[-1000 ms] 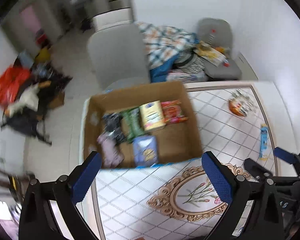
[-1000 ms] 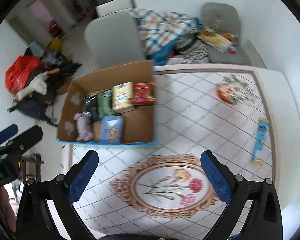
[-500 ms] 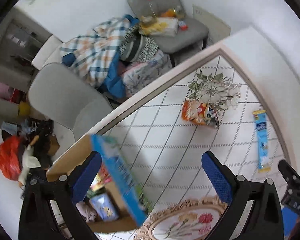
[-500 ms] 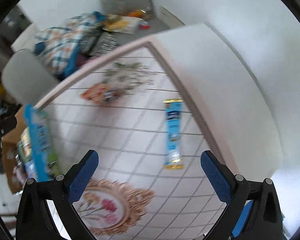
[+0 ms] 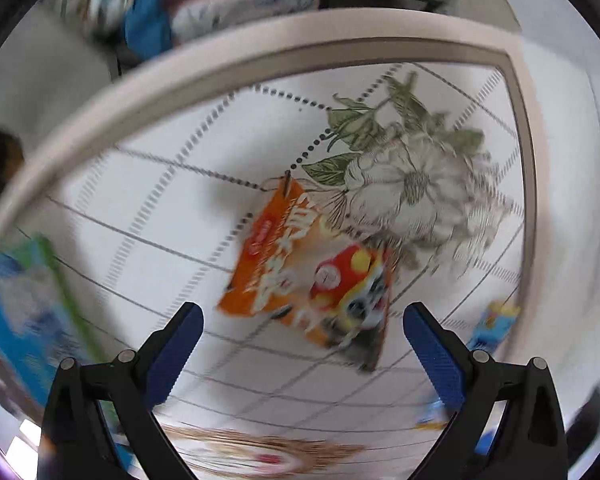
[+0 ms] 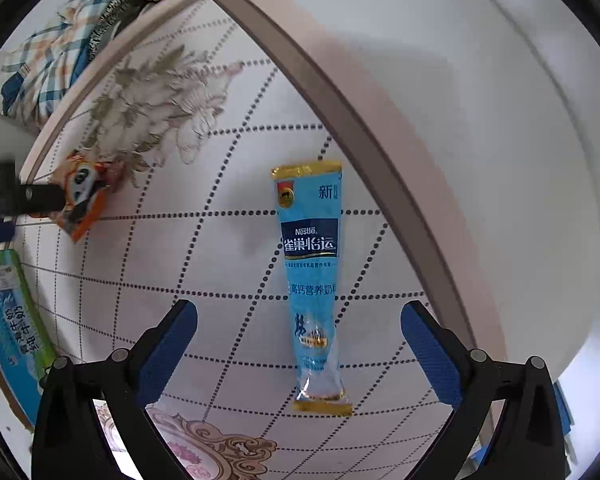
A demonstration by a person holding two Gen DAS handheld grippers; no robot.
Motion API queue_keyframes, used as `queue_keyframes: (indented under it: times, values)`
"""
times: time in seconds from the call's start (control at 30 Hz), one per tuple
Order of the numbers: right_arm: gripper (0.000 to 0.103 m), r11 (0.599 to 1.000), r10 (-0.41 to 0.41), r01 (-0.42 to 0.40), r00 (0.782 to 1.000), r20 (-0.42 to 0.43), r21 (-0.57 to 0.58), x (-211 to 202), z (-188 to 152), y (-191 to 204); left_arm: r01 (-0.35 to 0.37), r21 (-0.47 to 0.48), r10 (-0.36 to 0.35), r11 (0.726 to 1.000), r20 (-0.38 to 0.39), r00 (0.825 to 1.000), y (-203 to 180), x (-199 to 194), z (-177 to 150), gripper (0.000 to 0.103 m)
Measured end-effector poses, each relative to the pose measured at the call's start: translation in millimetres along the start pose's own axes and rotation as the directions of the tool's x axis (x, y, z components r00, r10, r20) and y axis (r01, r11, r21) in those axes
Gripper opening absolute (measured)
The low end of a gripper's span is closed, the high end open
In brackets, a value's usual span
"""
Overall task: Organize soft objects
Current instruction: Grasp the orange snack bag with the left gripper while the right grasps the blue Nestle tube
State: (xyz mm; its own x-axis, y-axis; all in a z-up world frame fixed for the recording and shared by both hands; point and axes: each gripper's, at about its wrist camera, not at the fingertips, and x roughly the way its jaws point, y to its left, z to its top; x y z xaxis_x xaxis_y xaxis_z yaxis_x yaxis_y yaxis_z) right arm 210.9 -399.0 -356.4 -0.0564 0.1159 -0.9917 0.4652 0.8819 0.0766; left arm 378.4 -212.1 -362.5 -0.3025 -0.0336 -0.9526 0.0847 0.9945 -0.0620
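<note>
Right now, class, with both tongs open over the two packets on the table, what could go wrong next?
1. The blue sachet lies flat and thin; the right tongs may slide over it instead of pinching it.
2. The left view is blurred, so the left tongs could close off-centre on the orange snack bag and crush the contents.

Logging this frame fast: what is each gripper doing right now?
Left gripper: open, empty, over the orange snack bag.
Right gripper: open, empty, straddling the blue Nestle sachet.
</note>
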Motion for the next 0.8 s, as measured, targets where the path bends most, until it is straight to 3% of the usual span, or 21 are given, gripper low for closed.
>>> queue_keyframes:
  times: [0.03, 0.13, 0.17, 0.27, 0.33, 0.4, 0.5, 0.63, 0.7, 0.8]
  values:
    - [0.103, 1.000, 0.000, 0.000, 1.000, -0.006, 0.001, 4, 1, 0, 0.056, -0.041, -0.057, 0.998, -0.021, 0.998, 4, 6, 4, 0.102]
    - [0.103, 1.000, 0.005, -0.005, 1.000, -0.027, 0.012, 14, 1, -3, 0.132, -0.121, -0.140, 0.984, -0.062, 0.988, 9, 20, 10, 0.096]
    - [0.101, 1.000, 0.007, -0.007, 0.999, -0.033, 0.017, 17, 1, -4, 0.145, -0.138, -0.156, 0.980, -0.076, 0.985, 8, 25, 12, 0.087]
    - [0.099, 1.000, 0.010, -0.009, 0.999, -0.047, 0.025, 26, 4, -9, 0.133, -0.150, -0.148, 0.980, -0.097, 0.984, 5, 35, 13, 0.065]
    - [0.094, 1.000, 0.001, 0.000, 0.998, -0.059, 0.022, 32, 3, -10, 0.109, -0.147, -0.121, 0.983, -0.071, 0.990, 2, 34, 12, 0.062]
    - [0.082, 1.000, 0.000, 0.002, 0.997, -0.078, 0.026, 40, 2, -11, 0.088, -0.140, -0.095, 0.986, -0.047, 0.994, 2, 31, 9, 0.051]
    - [0.062, 0.999, -0.013, 0.017, 0.995, -0.097, 0.041, 51, -1, -15, 0.074, -0.113, -0.076, 0.991, -0.016, 0.997, 0, 29, 5, 0.047]
    - [0.045, 0.998, -0.038, 0.041, 0.997, -0.070, 0.044, 52, -6, -17, 0.036, -0.080, -0.034, 0.996, 0.024, 0.999, -5, 25, -6, 0.044]
    - [0.026, 0.998, -0.037, 0.040, 0.998, -0.059, 0.043, 51, -7, -17, 0.015, -0.055, -0.013, 0.998, 0.047, 0.999, -9, 21, -15, 0.042]
    - [0.020, 0.999, -0.020, 0.022, 0.999, -0.047, 0.035, 48, -12, -16, -0.044, 0.006, 0.043, 0.999, 0.102, 0.994, -28, 9, -28, 0.042]
